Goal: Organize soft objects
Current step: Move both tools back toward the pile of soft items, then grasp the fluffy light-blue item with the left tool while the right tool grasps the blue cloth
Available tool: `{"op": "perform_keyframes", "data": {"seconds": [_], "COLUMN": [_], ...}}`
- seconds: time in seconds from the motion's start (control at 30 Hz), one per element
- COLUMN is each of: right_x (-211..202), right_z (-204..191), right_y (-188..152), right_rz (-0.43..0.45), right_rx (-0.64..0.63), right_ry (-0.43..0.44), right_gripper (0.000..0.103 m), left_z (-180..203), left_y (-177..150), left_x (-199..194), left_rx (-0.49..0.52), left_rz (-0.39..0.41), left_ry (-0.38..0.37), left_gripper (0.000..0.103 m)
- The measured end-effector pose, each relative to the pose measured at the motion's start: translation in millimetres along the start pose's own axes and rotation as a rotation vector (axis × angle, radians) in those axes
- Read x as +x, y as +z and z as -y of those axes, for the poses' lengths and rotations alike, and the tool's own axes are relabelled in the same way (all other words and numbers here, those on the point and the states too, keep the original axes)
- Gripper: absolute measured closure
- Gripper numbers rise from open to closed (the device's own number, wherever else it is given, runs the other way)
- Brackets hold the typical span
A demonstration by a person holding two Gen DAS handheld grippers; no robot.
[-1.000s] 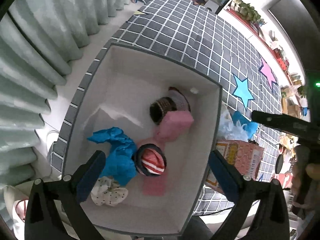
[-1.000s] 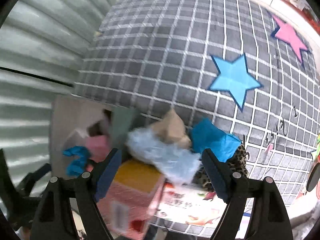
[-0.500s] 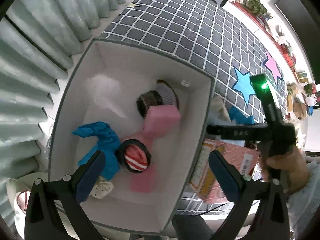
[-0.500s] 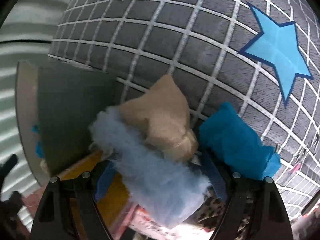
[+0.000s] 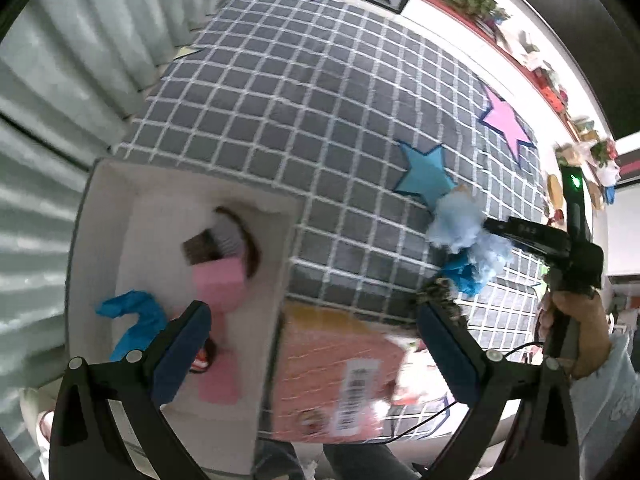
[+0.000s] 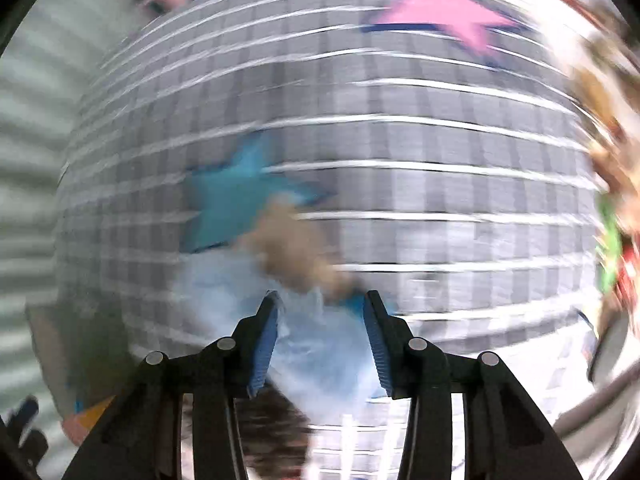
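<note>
My right gripper [image 6: 320, 308] is shut on a light blue fluffy cloth [image 6: 316, 344], with a tan soft piece [image 6: 296, 252] above it; the view is blurred by motion. In the left wrist view the same blue fluffy cloth [image 5: 460, 228] hangs lifted in the right gripper [image 5: 486, 226] above the grid-patterned cloth [image 5: 340, 128]. My left gripper [image 5: 316, 344] is open and empty, over the white box's [image 5: 108, 184] right wall. The box holds a pink sponge [image 5: 220, 280], a blue cloth [image 5: 136, 316] and a dark rolled item [image 5: 216, 240].
A pink carton [image 5: 340, 380] lies against the box's right side. A teal cloth [image 5: 464, 276] and a leopard-print piece [image 5: 436, 296] lie beyond it. Blue [image 5: 424, 172] and pink [image 5: 506, 124] star patches mark the grid cloth. Curtains [image 5: 60, 60] hang at left.
My right gripper has closed on the light blue fluffy cloth and lifted it off the pile. My left gripper has swung right, away from the box's middle toward the pink carton.
</note>
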State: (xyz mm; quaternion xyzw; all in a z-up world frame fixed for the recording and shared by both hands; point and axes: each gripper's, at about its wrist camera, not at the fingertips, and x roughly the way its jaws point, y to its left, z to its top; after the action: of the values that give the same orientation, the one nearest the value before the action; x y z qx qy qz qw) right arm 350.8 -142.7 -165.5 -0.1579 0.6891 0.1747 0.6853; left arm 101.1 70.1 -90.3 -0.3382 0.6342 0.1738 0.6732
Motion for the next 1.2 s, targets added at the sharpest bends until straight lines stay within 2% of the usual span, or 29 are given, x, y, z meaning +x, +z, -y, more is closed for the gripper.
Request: {"op": "perform_keyframes", "data": {"seconds": [0.03,0.1,0.23,0.33,0.47,0.6,0.67,0.73,0.77,0.8,0.9,1.0,1.1,1.2], "right_x": [-2.7,-6.5,-2.9,7.6,21.8,31.3,34.4,37.8,40.1,39.1,28.8,20.3,19.3,23.4], "right_z": [19.7,53.8,102.2,115.8,119.4,120.1,121.3,121.4,120.1,120.1,125.6,115.8,91.4,58.9], "right_y": [0.0,-6.3,-23.5,-38.1,-58.2,-77.1,-85.2,-90.0,-93.0,-95.8,-96.3,-93.0,-82.4,-71.1], "right_rz": [0.002,0.001,-0.038,-0.074,-0.125,-0.154,-0.165,-0.170,-0.171,-0.167,-0.137,-0.099,-0.081,-0.082], "right_rx": [0.051,0.143,0.240,0.277,0.285,0.279,0.274,0.270,0.268,0.268,0.250,0.180,0.110,0.023], "right_ry": [-0.010,-0.044,-0.053,-0.028,0.018,0.058,0.074,0.079,0.080,0.080,0.085,0.083,0.106,0.149], "right_gripper": [0.032,0.019,0.019,0.019,0.019,0.019,0.019,0.019,0.019,0.019,0.019,0.019,0.019,0.019], "left_z": [6.5,23.7,57.2,88.3,134.2,181.9,203.2,213.8,213.1,202.3,154.9,119.7,99.4,83.5], "left_y": [1.6,5.2,10.4,15.6,21.9,24.9,21.0,18.4,21.0,30.4,60.0,86.1,97.2,99.4], "left_x": [0.2,0.6,4.7,18.9,53.4,107.9,132.7,151.9,158.5,159.1,134.1,99.6,83.3,81.3], "left_rx": [0.009,0.029,0.069,0.099,0.129,0.133,0.183,0.241,0.255,0.224,0.052,-0.015,-0.048,-0.080], "left_rz": [0.001,0.003,-0.005,-0.038,-0.102,-0.206,-0.239,-0.241,-0.224,-0.184,-0.086,0.013,0.032,0.006], "left_ry": [-0.003,-0.015,-0.037,-0.048,-0.083,-0.128,-0.103,-0.020,0.039,0.116,0.176,0.235,0.241,0.215], "left_gripper": [0.000,0.000,0.000,0.000,0.000,0.000,0.000,0.000,0.000,0.000,0.000,0.000,0.000,0.000]}}
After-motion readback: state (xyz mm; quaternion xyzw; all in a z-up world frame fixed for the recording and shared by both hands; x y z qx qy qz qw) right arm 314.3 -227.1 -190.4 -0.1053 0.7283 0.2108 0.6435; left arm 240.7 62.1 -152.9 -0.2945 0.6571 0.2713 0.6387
